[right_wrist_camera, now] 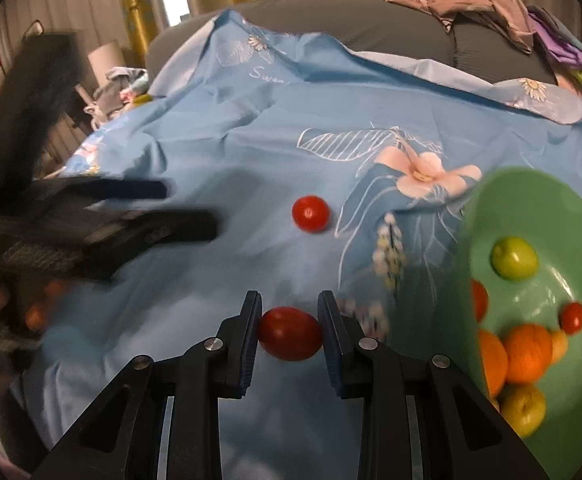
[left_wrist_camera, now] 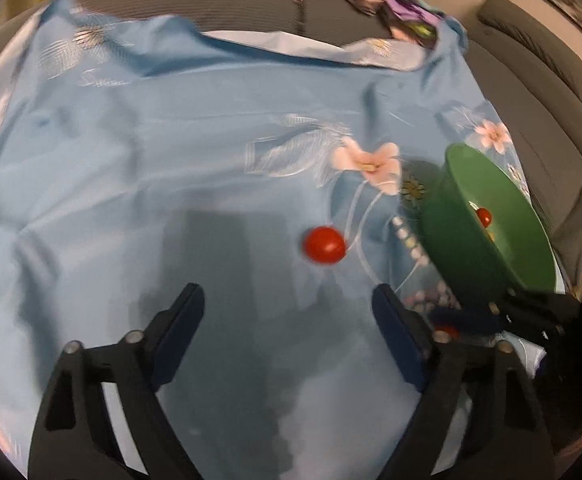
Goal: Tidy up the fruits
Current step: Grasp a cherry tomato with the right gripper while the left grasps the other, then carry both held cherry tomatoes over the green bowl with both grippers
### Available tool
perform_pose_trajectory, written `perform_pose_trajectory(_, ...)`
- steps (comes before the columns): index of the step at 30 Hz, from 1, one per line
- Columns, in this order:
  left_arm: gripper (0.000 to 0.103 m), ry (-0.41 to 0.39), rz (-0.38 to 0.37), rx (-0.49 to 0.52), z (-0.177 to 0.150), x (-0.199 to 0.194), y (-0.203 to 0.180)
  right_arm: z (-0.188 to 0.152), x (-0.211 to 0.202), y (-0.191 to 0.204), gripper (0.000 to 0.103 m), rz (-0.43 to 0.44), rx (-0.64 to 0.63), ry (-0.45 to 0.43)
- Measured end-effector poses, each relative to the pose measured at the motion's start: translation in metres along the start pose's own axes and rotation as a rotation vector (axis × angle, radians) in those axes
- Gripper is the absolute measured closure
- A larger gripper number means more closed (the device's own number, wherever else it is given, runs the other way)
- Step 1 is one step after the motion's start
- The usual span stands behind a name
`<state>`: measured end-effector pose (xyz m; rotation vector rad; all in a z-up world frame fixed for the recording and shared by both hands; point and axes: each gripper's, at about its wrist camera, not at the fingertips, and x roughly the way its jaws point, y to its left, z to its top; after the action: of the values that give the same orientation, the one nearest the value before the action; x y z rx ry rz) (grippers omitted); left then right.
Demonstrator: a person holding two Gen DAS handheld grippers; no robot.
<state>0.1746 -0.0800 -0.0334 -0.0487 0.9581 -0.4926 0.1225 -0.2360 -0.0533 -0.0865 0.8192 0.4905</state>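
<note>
A: Item one, the bowl [right_wrist_camera: 539, 216]. What do we count in it?

B: Two green fruits, one high at [right_wrist_camera: 514, 258] and one low at [right_wrist_camera: 525, 410], some oranges [right_wrist_camera: 527, 354], and a small red one [right_wrist_camera: 572, 317]. So we judge most of the sorting done. The bowl stands tilted at the right, on the blue sheet [right_wrist_camera: 251, 128].

A: Item two, what is left out?

B: Two tomatoes. One tomato [right_wrist_camera: 289, 339] sits between the jaws of our right gripper [right_wrist_camera: 289, 334], which pinch it on both sides, just left of the bowl. Its long axis runs sideways, jaw to jaw; we cannot tell which end is the stem.

A: And the other?

B: The round tomato [left_wrist_camera: 324, 246] lies loose on the sheet, ahead of our left gripper [left_wrist_camera: 289, 300], near the bowl but apart from it. It looks nearly round, so we name no axis.

A: Left jaws?

B: Spread wide, holding nothing.

A: Remaining, then?

B: By our judgement, two tomatoes to go in.
</note>
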Motion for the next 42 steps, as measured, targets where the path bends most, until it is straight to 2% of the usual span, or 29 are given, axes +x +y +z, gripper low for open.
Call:
perform_pose_trajectory(4,0.035,0.048,-0.011,0.020,0.012,0.034,-0.008,-0.009,-0.006,-0.004,0.072,0.020,0.006,-0.011)
perform_pose_trajectory(7,0.038,0.051,-0.016,0.017,0.017,0.047,-0.012,-0.013,-0.007,-0.006,0.072,0.039,0.003,-0.017)
perform_pose_trajectory(8,0.046,0.050,-0.018,0.019,0.018,0.049,-0.014,-0.013,-0.007,-0.007,0.072,0.045,0.002,-0.019)
perform_pose_trajectory(10,0.054,0.045,-0.001,0.038,0.021,0.053,-0.018,-0.014,-0.007,-0.008,0.072,0.058,0.003,-0.025)
perform_pose_trajectory(11,0.063,0.045,0.007,0.043,0.023,0.054,-0.020,-0.013,-0.007,-0.008,0.072,0.063,0.004,-0.027)
perform_pose_trajectory(13,0.072,0.051,0.012,0.046,0.024,0.056,-0.021,-0.013,-0.006,-0.009,0.072,0.067,0.004,-0.030)
perform_pose_trajectory(18,0.073,0.059,0.016,0.051,0.018,0.048,-0.021,-0.015,-0.005,-0.008,0.072,0.066,0.012,-0.027)
perform_pose_trajectory(24,0.072,0.041,0.027,0.046,0.004,0.013,-0.024,-0.015,-0.007,-0.008,0.072,0.053,0.037,-0.024)
perform_pose_trajectory(32,0.072,0.011,0.022,0.007,-0.030,-0.039,-0.026,-0.014,-0.030,0.004,0.072,0.044,0.031,-0.063)
perform_pose_trajectory(42,0.072,-0.033,0.057,-0.024,-0.063,-0.088,-0.033,-0.015,-0.063,0.023,0.072,0.042,0.005,-0.116)
